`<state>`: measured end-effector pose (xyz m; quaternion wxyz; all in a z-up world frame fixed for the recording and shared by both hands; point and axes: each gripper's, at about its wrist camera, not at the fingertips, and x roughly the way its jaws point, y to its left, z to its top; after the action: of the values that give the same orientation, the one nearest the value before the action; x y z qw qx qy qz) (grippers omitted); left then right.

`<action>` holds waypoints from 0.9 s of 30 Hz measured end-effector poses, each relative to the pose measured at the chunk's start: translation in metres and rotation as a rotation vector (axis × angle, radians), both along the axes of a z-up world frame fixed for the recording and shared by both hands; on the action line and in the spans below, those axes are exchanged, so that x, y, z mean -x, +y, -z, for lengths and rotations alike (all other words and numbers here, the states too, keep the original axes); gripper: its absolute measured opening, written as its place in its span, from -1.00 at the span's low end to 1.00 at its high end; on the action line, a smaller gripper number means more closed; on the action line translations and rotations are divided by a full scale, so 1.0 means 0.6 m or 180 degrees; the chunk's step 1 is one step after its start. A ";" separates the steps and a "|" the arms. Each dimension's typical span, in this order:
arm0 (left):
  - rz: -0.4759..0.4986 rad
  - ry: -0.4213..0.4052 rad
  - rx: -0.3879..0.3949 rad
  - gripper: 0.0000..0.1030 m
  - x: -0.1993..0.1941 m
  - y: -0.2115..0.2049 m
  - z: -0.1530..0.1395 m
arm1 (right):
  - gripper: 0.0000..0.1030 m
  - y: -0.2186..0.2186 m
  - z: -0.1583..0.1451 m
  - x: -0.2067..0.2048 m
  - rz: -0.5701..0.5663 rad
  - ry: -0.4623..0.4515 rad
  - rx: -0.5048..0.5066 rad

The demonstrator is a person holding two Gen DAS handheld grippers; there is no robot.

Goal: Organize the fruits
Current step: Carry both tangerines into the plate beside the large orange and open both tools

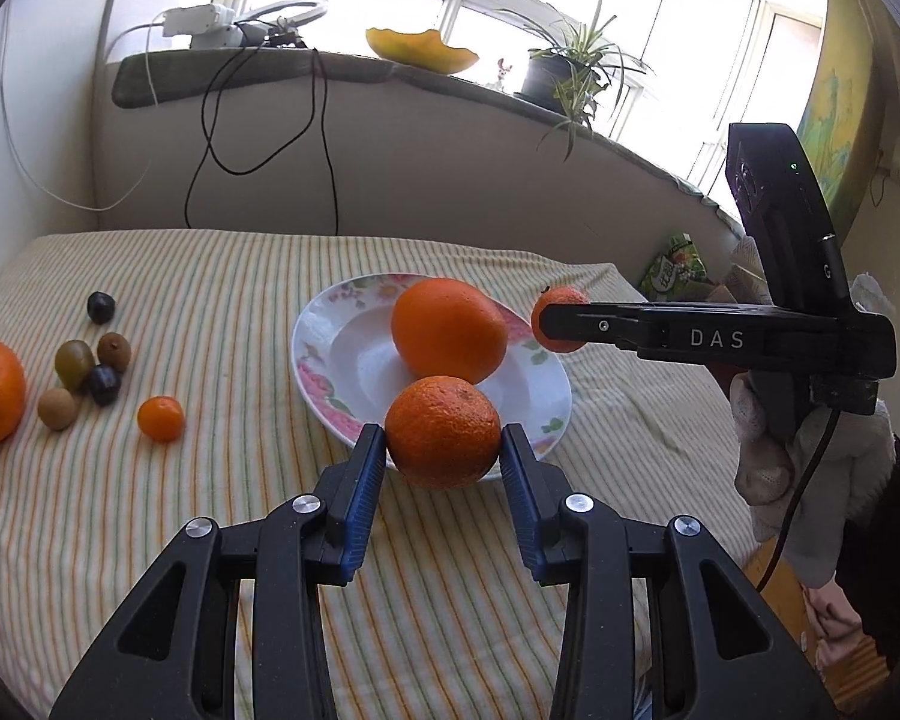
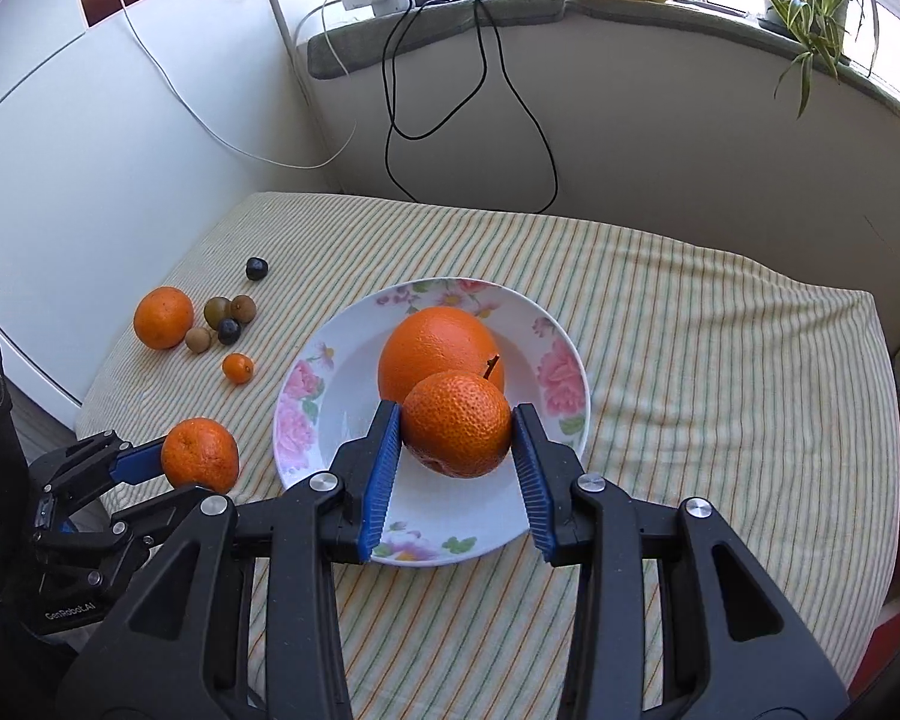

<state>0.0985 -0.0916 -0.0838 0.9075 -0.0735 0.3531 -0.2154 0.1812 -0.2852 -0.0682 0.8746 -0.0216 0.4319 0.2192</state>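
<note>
Left gripper (image 1: 442, 447) and right gripper (image 2: 457, 435) fingers each clamp a mandarin, both near the plate (image 2: 306, 420) rim.

Glossy glazed plate (image 2: 561, 324) on matt woven striped cloth (image 2: 690, 312); pebbly-skinned tangerine (image 2: 456, 432).

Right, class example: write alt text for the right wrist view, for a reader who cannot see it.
The right gripper holds a mandarin with a short stem above a floral plate where a large orange already sits. At lower left, the left gripper holds another mandarin. More fruit, including a loose orange, lies on the striped cloth.
</note>
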 end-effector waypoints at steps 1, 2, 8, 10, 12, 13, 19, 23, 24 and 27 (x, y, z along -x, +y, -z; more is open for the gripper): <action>0.0016 0.0004 -0.0006 -0.27 -0.002 -0.006 0.000 | -0.24 -0.004 0.003 -0.001 0.0012 0.0007 -0.0002; 0.0029 0.0006 -0.0014 -0.27 -0.003 -0.011 0.001 | -0.24 -0.009 0.005 -0.002 0.0023 0.0016 -0.0008; 0.0080 0.0039 -0.0047 -0.27 -0.015 -0.040 0.007 | -0.24 -0.027 0.021 -0.005 0.0054 0.0074 -0.0032; 0.0090 0.0055 -0.0067 -0.27 -0.020 -0.048 0.010 | -0.24 -0.031 0.025 -0.006 0.0061 0.0087 -0.0039; 0.0103 0.0068 -0.0081 -0.27 -0.024 -0.055 0.013 | -0.24 -0.033 0.029 -0.008 0.0063 0.0100 -0.0047; 0.0108 0.0072 -0.0091 -0.27 -0.024 -0.058 0.013 | -0.24 -0.034 0.030 -0.009 0.0061 0.0107 -0.0055; 0.0112 0.0100 -0.0141 -0.27 -0.034 -0.071 0.019 | -0.24 -0.039 0.037 -0.014 0.0056 0.0137 -0.0085; 0.0104 0.0110 -0.0165 -0.27 -0.038 -0.078 0.022 | -0.24 -0.041 0.040 -0.017 0.0057 0.0167 -0.0131; 0.0103 0.0114 -0.0168 -0.27 -0.039 -0.078 0.023 | -0.24 -0.041 0.041 -0.018 0.0059 0.0168 -0.0132; 0.0109 0.0119 -0.0177 -0.27 -0.041 -0.081 0.024 | -0.24 -0.041 0.045 -0.020 0.0057 0.0182 -0.0135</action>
<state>0.1229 -0.1401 -0.0982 0.8986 -0.0462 0.3770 -0.2196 0.1929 -0.3096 -0.0949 0.8641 0.0071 0.4522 0.2210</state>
